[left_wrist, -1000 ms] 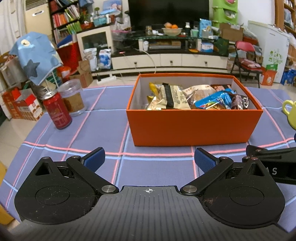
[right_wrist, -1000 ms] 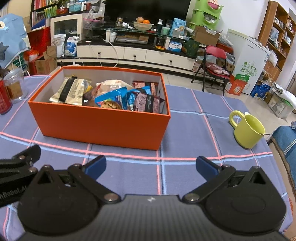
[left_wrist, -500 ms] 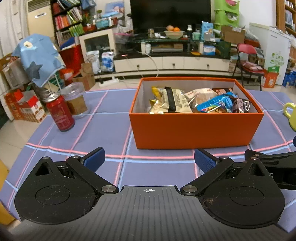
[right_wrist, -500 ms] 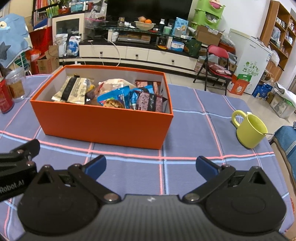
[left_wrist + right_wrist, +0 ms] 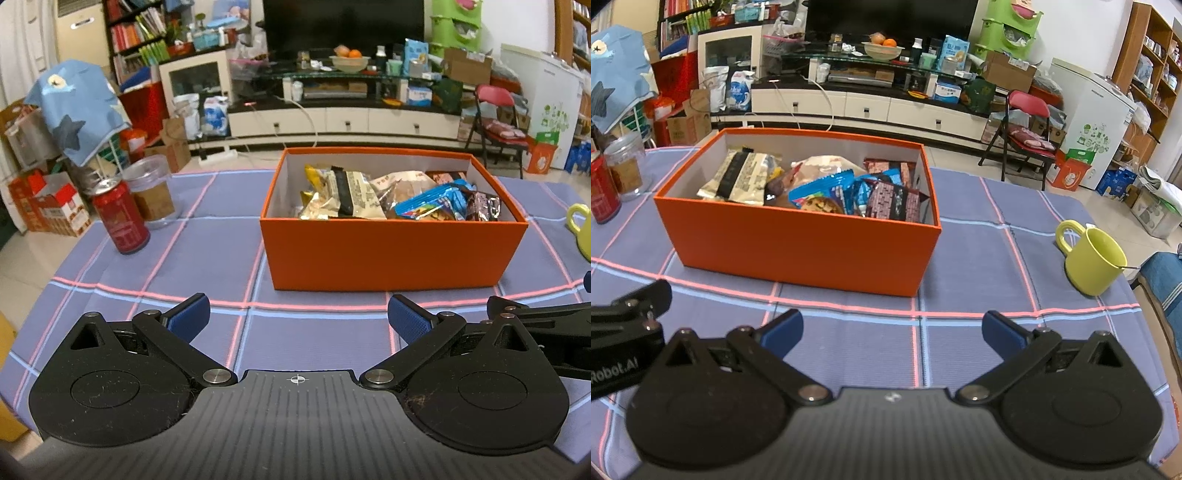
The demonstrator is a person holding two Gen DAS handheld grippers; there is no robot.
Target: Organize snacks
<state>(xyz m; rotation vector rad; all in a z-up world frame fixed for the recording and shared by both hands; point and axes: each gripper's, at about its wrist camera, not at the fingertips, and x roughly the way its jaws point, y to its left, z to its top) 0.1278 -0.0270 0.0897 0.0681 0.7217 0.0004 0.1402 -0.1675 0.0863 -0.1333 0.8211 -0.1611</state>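
An orange box [image 5: 391,254] [image 5: 798,243] stands on the checked purple tablecloth, filled with several snack packets [image 5: 399,199] [image 5: 820,188], among them a beige-and-black pack, blue packs and a dark brown pack. My left gripper [image 5: 298,319] hovers open in front of the box's near wall, nothing between its blue pads. My right gripper [image 5: 892,330] is also open and empty, near the box's front right corner. Each gripper's black body shows at the edge of the other's view.
A red can [image 5: 121,218] and a clear lidded jar [image 5: 151,192] stand left of the box. A yellow-green mug [image 5: 1091,256] sits to the right, near the table edge. Beyond the table are a TV cabinet, a red folding chair and cluttered boxes.
Both grippers have drawn back and risen slightly from the box, so it sits a little farther and lower in view. Jaws stayed open; nothing was grasped.
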